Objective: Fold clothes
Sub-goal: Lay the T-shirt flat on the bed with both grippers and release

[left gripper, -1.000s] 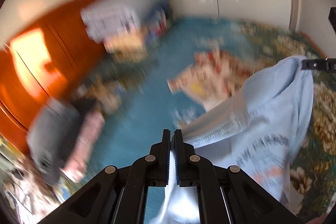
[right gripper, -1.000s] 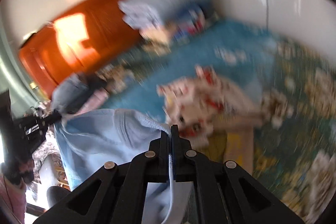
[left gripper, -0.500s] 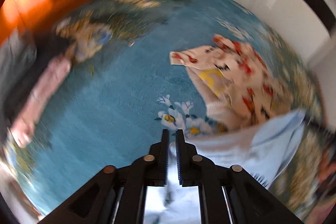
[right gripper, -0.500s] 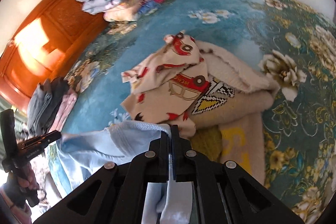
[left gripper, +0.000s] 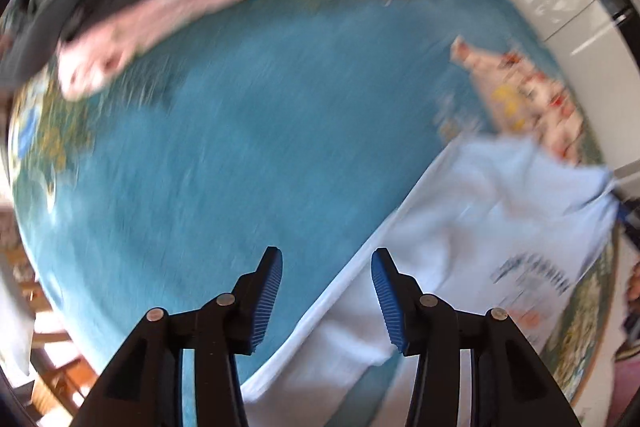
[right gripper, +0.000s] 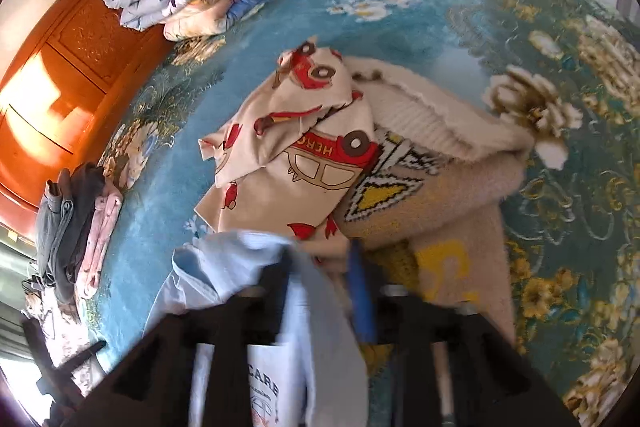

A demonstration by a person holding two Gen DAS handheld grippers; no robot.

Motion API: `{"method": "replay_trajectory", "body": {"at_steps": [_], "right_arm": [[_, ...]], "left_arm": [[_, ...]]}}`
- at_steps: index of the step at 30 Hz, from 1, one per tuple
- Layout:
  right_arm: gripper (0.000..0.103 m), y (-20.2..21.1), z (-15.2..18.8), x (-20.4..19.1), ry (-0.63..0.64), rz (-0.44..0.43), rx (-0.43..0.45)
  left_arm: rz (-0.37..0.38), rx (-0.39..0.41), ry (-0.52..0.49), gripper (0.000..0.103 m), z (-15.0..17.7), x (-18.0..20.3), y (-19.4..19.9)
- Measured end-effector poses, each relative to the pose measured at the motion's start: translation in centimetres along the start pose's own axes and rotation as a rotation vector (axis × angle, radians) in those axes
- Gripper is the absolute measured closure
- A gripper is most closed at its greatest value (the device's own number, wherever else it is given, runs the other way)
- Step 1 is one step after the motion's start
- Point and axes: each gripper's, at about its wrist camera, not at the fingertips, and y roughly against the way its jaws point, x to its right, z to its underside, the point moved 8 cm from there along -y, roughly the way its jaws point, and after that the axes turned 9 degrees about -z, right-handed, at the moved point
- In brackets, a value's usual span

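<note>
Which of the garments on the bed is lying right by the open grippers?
The light blue shirt, spread on the blue bedspread beside the left gripper. The fire-truck print garment and beige knit sweater lie farther off.
</note>
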Motion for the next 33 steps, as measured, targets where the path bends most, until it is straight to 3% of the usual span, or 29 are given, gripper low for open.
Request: {"method": "replay_trajectory", "body": {"at_steps": [5,11,12,14,16,18,22,27,31,33], "right_arm": [[0.063,3.0,2.4,0.0,0.014,0.027,0.018],[0.063,4.3,6.1,0.6,-0.001,0.054,-0.021],[0.063,4.3,6.7,0.6,-0.002,0.055,-0.029],[0.063,4.3,7.9,0.7,-0.005,0.058,-0.044],[0.063,4.1,8.9,0.7,-0.02,0.056,-0.063],[0.063,3.7,9.7,0.7,-0.039,0.049,-0.081],[0.063,3.3,10.8,0.1,-0.026,0.039,-0.109],[0.063,3.5,11.7,0.0,0.008,0.052,-0.124],[0.063,3.5,13.6,0.5,0.02,0.056,-0.169],[0.063,3.4,14.7,0.7,0.029,0.056,-0.2]], "left_arm": [[0.039,-0.07,-0.004,0.053,2.6,0.0,-1.1],[-0.028,-0.111,-0.09,0.055,3.7,0.8,-1.8],[-0.028,-0.115,-0.102,0.058,3.9,1.0,-1.8],[-0.053,-0.12,-0.113,0.083,4.1,0.9,-1.9],[-0.085,-0.126,-0.106,0.093,4.2,0.5,-2.2],[-0.096,-0.125,-0.081,0.097,4.1,-0.1,-2.3],[-0.132,-0.056,-0.056,0.099,2.7,-1.3,-1.1],[-0.323,0.078,-0.168,0.1,-1.4,-2.2,2.0],[-0.392,0.137,-0.152,0.095,-5.3,-2.1,4.0],[-0.387,0.136,-0.138,0.095,-6.1,-2.2,3.9]]}}
